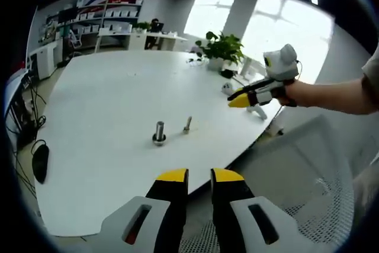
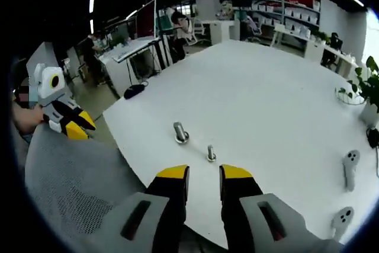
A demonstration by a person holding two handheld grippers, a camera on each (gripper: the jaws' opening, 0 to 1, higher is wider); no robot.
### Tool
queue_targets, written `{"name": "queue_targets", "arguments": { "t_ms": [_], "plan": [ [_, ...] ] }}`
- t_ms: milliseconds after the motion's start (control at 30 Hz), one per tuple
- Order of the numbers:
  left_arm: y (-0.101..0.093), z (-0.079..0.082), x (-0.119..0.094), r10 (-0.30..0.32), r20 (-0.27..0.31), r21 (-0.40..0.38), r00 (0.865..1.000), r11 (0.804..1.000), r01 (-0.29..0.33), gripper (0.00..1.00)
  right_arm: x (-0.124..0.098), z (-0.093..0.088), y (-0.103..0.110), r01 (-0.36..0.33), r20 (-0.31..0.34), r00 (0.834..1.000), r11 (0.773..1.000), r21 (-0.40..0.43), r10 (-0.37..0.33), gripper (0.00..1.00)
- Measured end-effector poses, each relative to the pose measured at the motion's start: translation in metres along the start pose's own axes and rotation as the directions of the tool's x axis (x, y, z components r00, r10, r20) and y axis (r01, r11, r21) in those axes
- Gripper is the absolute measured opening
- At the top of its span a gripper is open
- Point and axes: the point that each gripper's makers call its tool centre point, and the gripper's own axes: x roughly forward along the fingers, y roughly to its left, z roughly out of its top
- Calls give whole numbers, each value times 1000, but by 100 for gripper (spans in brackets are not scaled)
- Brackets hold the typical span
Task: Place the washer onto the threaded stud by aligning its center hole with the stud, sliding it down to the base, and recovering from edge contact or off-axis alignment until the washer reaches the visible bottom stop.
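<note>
Two metal studs stand upright on the white table. The thicker stud has a wider ring at its base; I cannot tell whether that ring is a washer. Beside it is a thinner threaded stud. My left gripper hovers short of the table's near edge, its jaws nearly together with nothing between them; it also shows as the left gripper. My right gripper hangs over the table edge, just short of the thin stud, jaws likewise close and empty; from the side it is the right gripper.
A grey mesh chair sits below both grippers at the table edge. A potted plant stands at the far side. Two white hand controllers lie on the table. A dark mouse-like object lies beyond the table's edge.
</note>
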Motion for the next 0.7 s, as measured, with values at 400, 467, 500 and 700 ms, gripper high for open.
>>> {"name": "queue_targets", "arguments": {
  "t_ms": [400,467,500,700],
  "plan": [
    [3,2,-1,16,13,-19,1000,1000,-16,13,-64,-3,4,81,118,988,989,121,-96,26],
    [3,3,-2,17,20,-19,1000,1000,-16,13,-63,-4,5,89,116,988,992,91,-99,26],
    [4,3,-2,18,21,-21,1000,1000,-18,13,-64,-4,5,97,124,987,993,68,-105,26],
    [8,4,-2,37,29,-34,999,999,-36,13,-60,-12,5,111,143,984,992,-51,-103,26]
  ]
}}
